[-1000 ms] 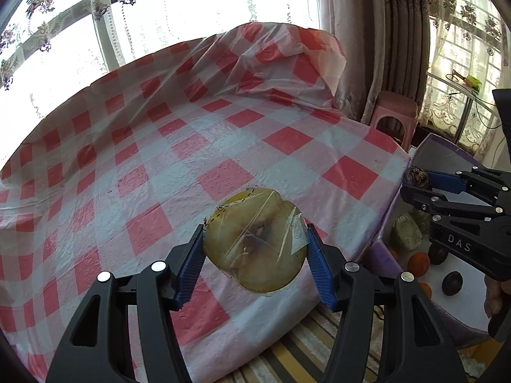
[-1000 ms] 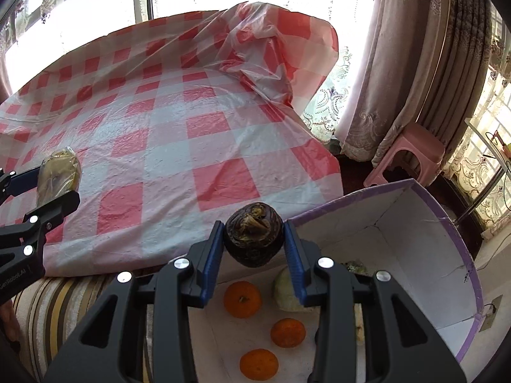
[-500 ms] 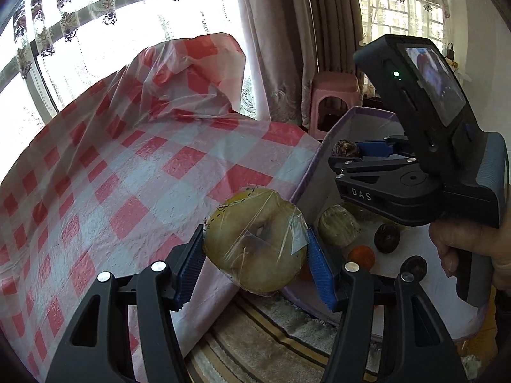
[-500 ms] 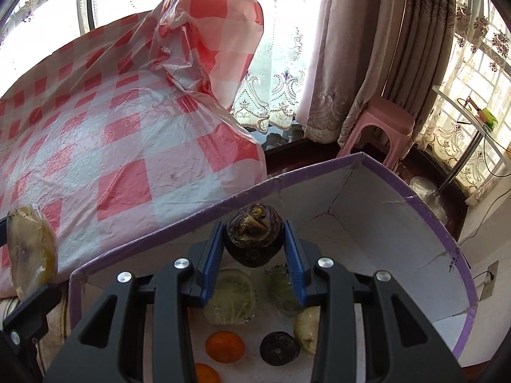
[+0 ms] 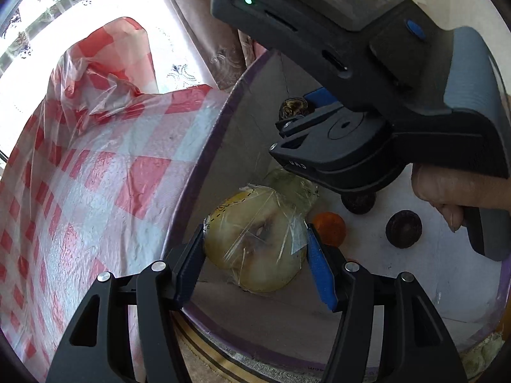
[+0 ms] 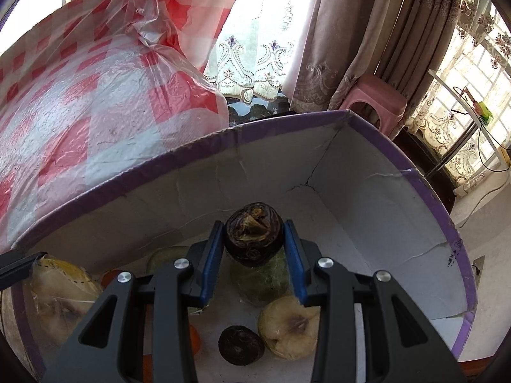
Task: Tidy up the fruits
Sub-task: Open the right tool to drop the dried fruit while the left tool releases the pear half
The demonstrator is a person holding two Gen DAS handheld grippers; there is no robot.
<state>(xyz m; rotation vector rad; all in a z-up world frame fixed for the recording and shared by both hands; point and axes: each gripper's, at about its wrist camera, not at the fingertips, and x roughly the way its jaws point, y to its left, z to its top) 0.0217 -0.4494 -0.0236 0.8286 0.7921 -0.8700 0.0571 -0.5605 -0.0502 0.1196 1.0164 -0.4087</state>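
My left gripper [image 5: 255,252] is shut on a pale yellow wrapped fruit [image 5: 255,239], held just inside the near wall of a white box with a purple rim [image 5: 223,121]. My right gripper [image 6: 254,242] is shut on a dark brown wrinkled fruit [image 6: 254,233] above the same box [image 6: 367,191]. From the left wrist view the right gripper [image 5: 297,111] hangs over the box with a hand [image 5: 447,191] on its handle. On the box floor lie an orange [image 5: 330,228], dark fruits [image 5: 404,228], a green wrapped fruit [image 6: 258,281] and a pale fruit [image 6: 290,328].
A table under a red and white checked plastic cloth [image 5: 80,175] stands left of the box. A pink stool [image 6: 373,102] and curtains [image 6: 351,32] are behind it. A striped rug [image 5: 207,351] lies under the box's near edge.
Both grippers have swung from over the checked table to over the box and come lower, each still holding its fruit. The left gripper has rolled.
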